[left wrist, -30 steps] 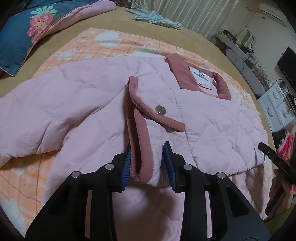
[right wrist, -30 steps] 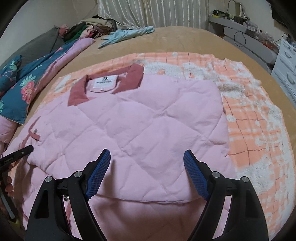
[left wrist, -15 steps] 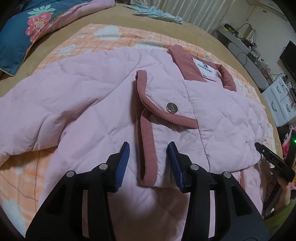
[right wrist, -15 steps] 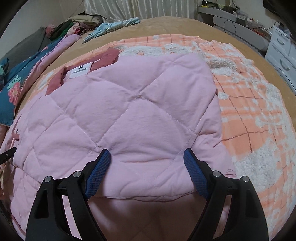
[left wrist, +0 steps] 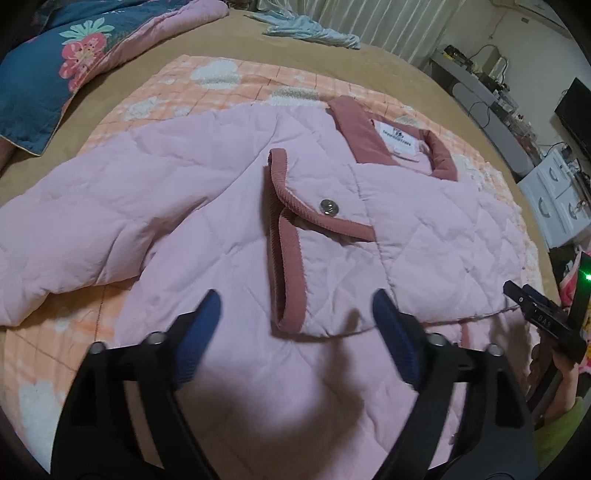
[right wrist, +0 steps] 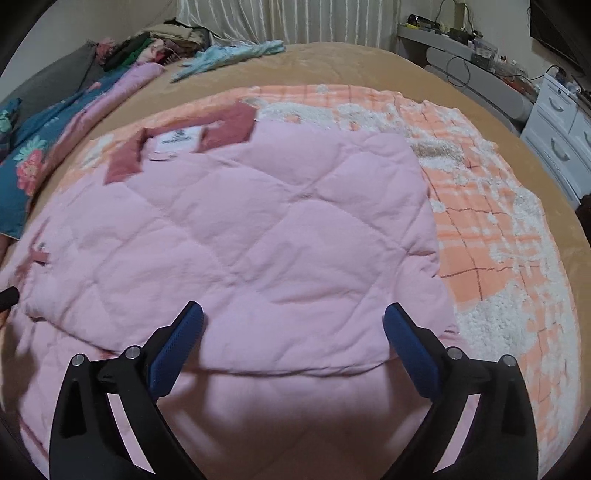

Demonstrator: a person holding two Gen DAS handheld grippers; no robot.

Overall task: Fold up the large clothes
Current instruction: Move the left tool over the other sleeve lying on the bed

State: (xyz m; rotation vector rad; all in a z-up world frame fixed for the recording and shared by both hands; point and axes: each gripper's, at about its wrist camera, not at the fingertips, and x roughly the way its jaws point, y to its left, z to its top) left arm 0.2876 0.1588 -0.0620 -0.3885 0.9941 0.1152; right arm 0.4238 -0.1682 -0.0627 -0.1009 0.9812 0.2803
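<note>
A pink quilted jacket (left wrist: 207,206) with dusty-red corduroy trim lies on an orange checked blanket (left wrist: 221,85) on the bed. One front panel is folded over, its trimmed edge and a metal snap (left wrist: 327,206) showing on top. The collar and white label (left wrist: 397,136) lie at the far end. My left gripper (left wrist: 295,332) is open and empty, hovering just above the folded panel's near corner. In the right wrist view the jacket (right wrist: 258,229) lies folded with a smooth quilted face up. My right gripper (right wrist: 293,345) is open and empty over its near edge.
A blue floral quilt (left wrist: 55,62) lies at the bed's left side. A light blue garment (left wrist: 310,31) lies at the far end near the curtain. A pile of clothes (right wrist: 147,48) sits at the far left. White drawers (right wrist: 561,136) and a shelf with cables stand to the right.
My left gripper opened, let go of the trimmed panel edge and drew back a little. The right gripper stayed open and shifted slightly over the folded jacket.
</note>
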